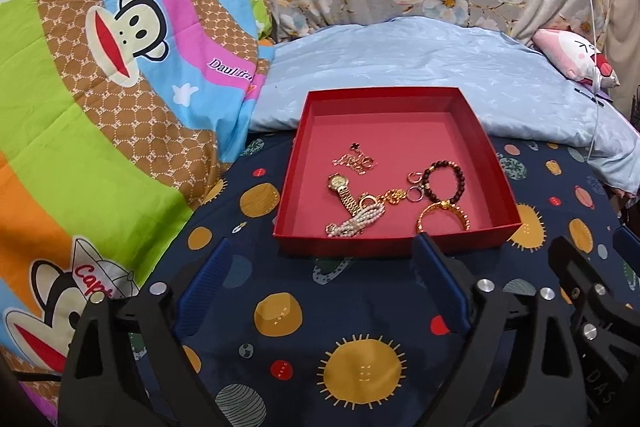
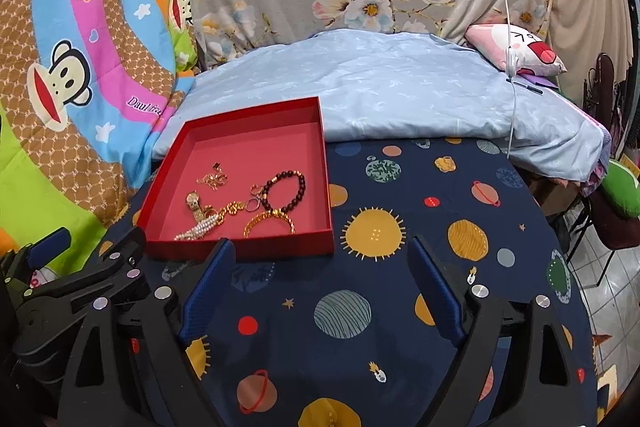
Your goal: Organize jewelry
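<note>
Both the left gripper (image 1: pixel 324 247) and right gripper (image 2: pixel 322 247) hover spread wide and empty above the planet-print cloth (image 2: pixel 400 339). Just beyond, the red tray (image 1: pixel 384 247) holds a gold watch (image 1: pixel 342 187), pearl strand (image 1: pixel 356 221), dark bead bracelet (image 1: pixel 446 181) and gold bangle (image 1: pixel 442 213), with a blue pillow (image 1: pixel 400 67) behind.

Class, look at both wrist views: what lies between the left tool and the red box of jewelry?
Only the bare planet-print cloth. In the left wrist view, the open left tool sits just short of the red box, its right fingertip overlapping the near wall.
</note>
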{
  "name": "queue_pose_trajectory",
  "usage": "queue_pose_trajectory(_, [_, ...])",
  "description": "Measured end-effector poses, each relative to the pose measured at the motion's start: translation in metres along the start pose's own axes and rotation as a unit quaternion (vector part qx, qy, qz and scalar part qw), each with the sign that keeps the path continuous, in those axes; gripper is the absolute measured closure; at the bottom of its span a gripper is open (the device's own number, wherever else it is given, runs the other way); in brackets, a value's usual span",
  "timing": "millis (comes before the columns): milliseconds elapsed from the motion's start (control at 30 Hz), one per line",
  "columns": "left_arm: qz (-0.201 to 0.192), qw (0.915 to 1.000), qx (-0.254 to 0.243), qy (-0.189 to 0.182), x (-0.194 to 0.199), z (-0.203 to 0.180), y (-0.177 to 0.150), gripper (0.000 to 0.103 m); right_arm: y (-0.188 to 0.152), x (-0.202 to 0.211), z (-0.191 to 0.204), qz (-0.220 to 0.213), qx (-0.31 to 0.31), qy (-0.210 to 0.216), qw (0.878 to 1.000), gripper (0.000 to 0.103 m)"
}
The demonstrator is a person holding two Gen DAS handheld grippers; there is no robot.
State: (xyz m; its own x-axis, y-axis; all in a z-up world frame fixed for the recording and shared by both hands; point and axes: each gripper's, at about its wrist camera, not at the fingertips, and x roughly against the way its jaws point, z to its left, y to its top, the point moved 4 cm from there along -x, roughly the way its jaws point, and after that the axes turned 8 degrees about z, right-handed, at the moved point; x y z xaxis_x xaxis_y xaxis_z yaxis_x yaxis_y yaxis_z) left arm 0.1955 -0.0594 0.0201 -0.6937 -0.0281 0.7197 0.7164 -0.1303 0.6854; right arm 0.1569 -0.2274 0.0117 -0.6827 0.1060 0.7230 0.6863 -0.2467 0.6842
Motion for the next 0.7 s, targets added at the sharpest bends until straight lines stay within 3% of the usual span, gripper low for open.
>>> queue_pose_trajectory(700, [0.000,0.9995,0.033,0.000,-0.047,0.015,-0.031,0.009,-0.034,-0.041,0.020,-0.004,0.050,-0.030,0.998,0.015])
